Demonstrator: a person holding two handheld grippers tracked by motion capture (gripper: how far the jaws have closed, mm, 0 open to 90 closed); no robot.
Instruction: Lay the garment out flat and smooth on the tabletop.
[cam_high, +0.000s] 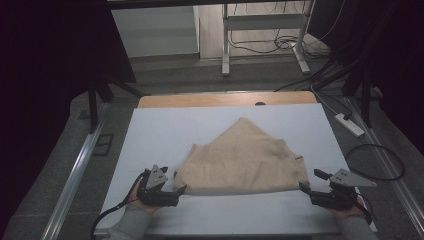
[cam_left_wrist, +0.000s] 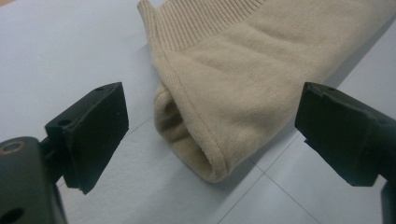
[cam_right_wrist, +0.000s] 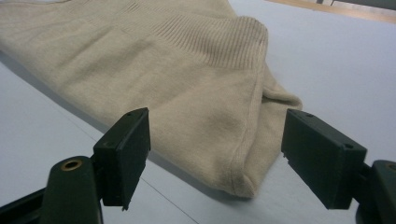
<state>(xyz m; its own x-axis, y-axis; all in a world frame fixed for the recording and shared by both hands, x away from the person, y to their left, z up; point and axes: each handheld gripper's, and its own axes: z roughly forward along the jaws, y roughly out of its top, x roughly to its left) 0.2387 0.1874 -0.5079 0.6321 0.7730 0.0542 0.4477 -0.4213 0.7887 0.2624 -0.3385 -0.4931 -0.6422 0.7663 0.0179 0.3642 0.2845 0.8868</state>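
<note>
A beige knitted garment (cam_high: 240, 160) lies folded on the pale table cover (cam_high: 160, 130), with a peak pointing away from me. My left gripper (cam_high: 178, 181) sits at its near left corner. In the left gripper view the jaws of that gripper (cam_left_wrist: 212, 116) stand wide apart, and the rounded, hemmed corner of the garment (cam_left_wrist: 205, 154) lies between them untouched. At the near right corner my right gripper (cam_high: 310, 180) is open too. In the right gripper view its jaws (cam_right_wrist: 219, 135) stand on either side of the folded corner (cam_right_wrist: 243, 182) without pressing on it.
A wooden table edge (cam_high: 225, 99) shows beyond the cover. On the floor are a power strip (cam_high: 350, 125) and looping cables (cam_high: 375, 160) at the right. A metal rail (cam_high: 75, 170) runs along the left. White desk legs (cam_high: 225, 50) stand farther back.
</note>
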